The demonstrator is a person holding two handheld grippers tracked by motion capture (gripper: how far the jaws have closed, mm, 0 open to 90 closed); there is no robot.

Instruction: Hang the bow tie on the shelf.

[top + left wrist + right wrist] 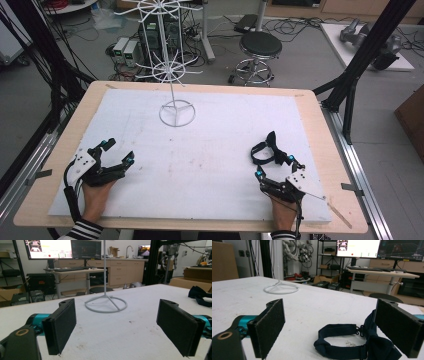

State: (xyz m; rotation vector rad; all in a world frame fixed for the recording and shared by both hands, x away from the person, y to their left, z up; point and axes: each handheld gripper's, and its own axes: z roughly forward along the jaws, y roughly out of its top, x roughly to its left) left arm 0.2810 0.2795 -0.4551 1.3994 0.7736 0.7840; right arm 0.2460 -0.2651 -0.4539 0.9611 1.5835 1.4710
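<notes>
One white rack (176, 102) stands at the far middle of the white board (200, 165), and one dark bow tie (265, 150) lies near its right edge. Your two grippers rest on the near side: the left gripper (118, 151) gapes wide and holds nothing. Your right gripper (274, 167) is equally wide and empty, with the bow tie just ahead of its jaws.

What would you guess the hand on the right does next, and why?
Probably the right gripper eases forward and closes on the dark bow tie. Its jaws stand open and the tie lies loose on the white mat just ahead of them, untouched, while the left gripper rests open, far off.
</notes>
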